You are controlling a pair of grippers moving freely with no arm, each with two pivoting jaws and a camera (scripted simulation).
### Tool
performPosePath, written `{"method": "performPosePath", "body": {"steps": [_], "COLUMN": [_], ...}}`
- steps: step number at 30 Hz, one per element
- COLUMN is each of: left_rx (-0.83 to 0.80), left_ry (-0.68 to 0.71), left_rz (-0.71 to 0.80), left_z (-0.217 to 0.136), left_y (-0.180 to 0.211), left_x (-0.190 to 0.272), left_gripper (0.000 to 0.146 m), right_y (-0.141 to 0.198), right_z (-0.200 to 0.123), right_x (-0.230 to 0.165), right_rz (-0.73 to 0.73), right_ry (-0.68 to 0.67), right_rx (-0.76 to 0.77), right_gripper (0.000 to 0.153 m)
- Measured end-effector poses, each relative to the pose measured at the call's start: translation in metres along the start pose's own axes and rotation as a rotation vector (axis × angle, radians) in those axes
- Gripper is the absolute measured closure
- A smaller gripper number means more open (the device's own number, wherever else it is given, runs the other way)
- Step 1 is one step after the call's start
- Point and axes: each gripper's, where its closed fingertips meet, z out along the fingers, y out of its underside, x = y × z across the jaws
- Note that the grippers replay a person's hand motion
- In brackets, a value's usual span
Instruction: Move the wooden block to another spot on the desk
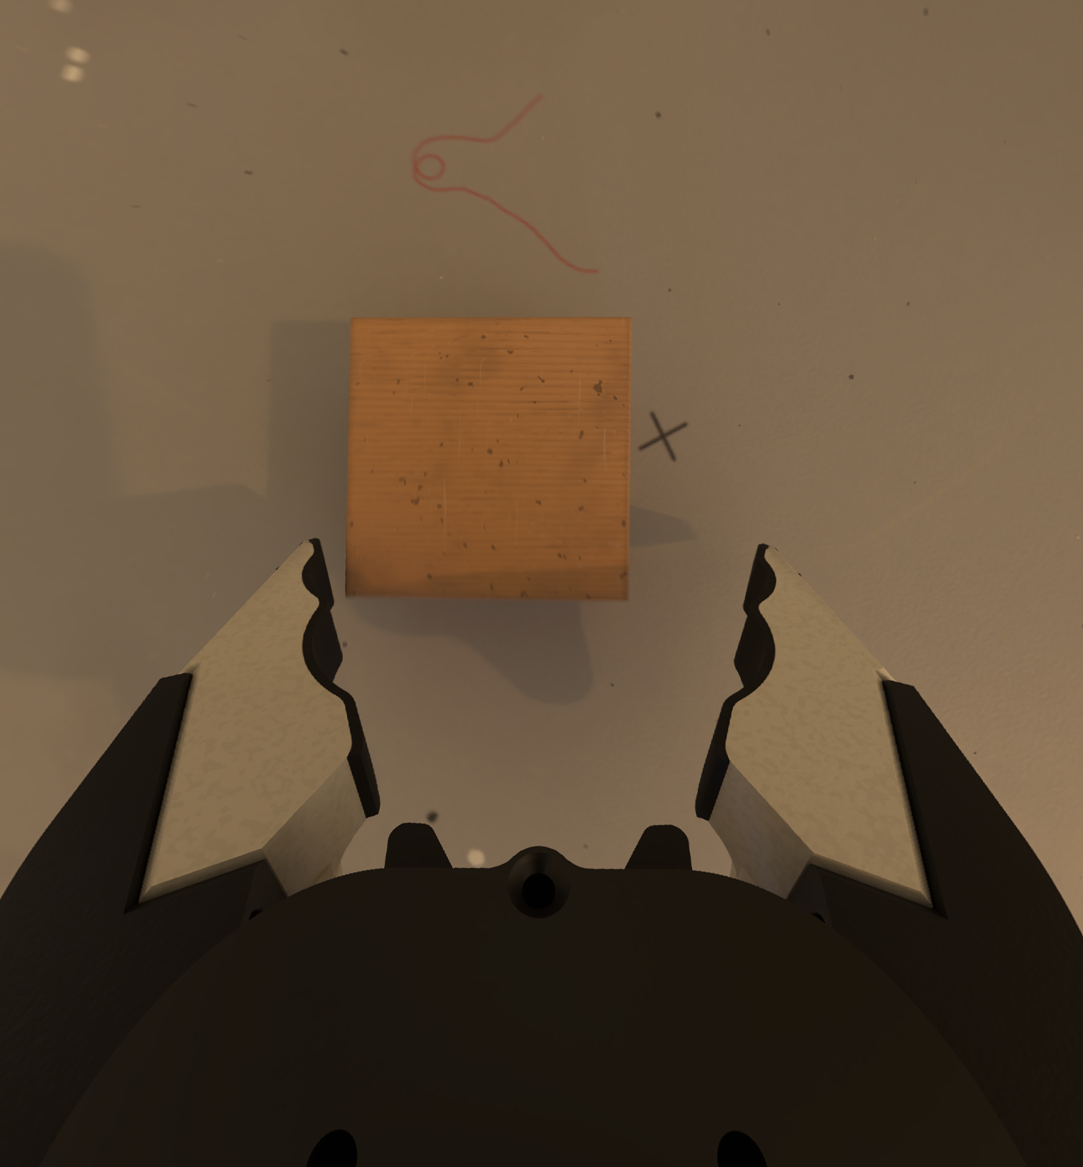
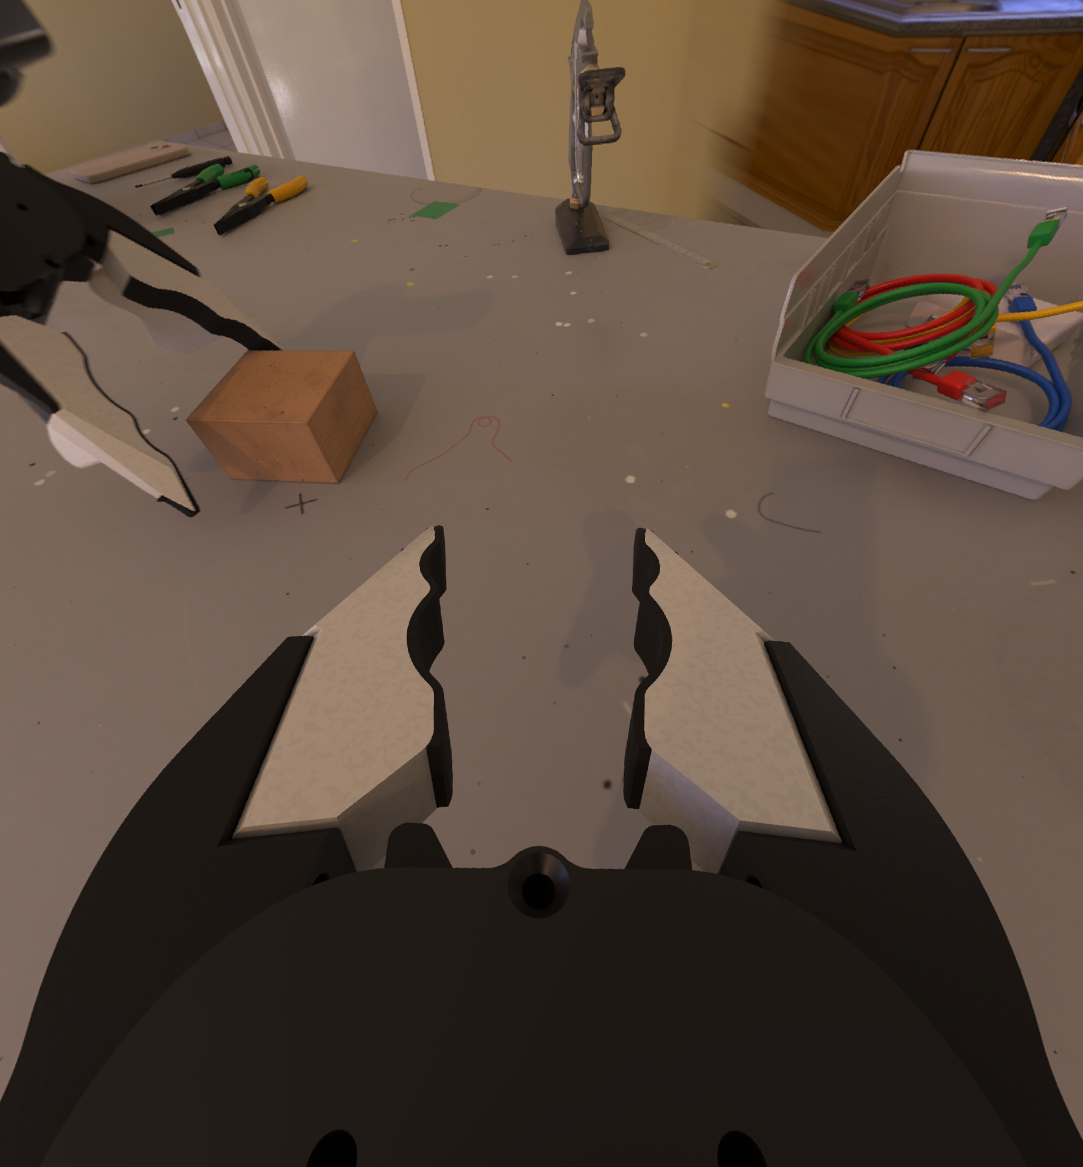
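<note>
The wooden block (image 1: pixel 488 454) is an orange-brown cube resting on the grey desk (image 1: pixel 842 568). In the left wrist view I look down on its top face. My left gripper (image 1: pixel 539 546) is open and empty, its fingertips just short of the block's near edge, wider apart than the block. In the right wrist view the block (image 2: pixel 283 417) sits at the left, with the left gripper (image 2: pixel 236 429) open beside it, one finger on each side. My right gripper (image 2: pixel 539 530) is open and empty over bare desk, to the right of the block.
A white bin (image 2: pixel 943 429) of coloured cables (image 2: pixel 905 328) stands at the right. A clamp tool on a black base (image 2: pixel 583 227) stands at the back. Pliers and screwdrivers (image 2: pixel 229 196) lie at the back left. A black cross mark (image 2: pixel 301 503) and a red scribble (image 2: pixel 463 445) are on the desk.
</note>
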Motion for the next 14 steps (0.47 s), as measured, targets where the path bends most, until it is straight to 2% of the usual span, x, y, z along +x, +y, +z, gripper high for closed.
{"method": "performPosePath", "body": {"steps": [2,7,10,14], "left_rx": [0.055,0.309,0.347,0.398], "left_ry": [-0.068,-0.219,-0.356,-0.409], "left_rz": [-0.041,-0.215,-0.296,-0.468], "left_z": [-0.010,-0.043,-0.056,-0.059], "left_y": [-0.001,-0.008,0.004,0.016], "left_x": [0.001,0.018,0.031,0.048], "left_gripper": [0.013,0.014,0.017,0.022], "right_y": [0.000,0.000,0.001,0.004], "right_z": [-0.001,0.000,0.002,0.004], "right_x": [0.000,-0.002,-0.005,-0.009], "right_rz": [-0.001,-0.003,-0.008,-0.020], "right_ry": [0.001,-0.004,-0.008,-0.010], "right_rx": [0.001,0.002,-0.001,-0.011], "right_gripper": [0.093,0.093,0.093,0.093]}}
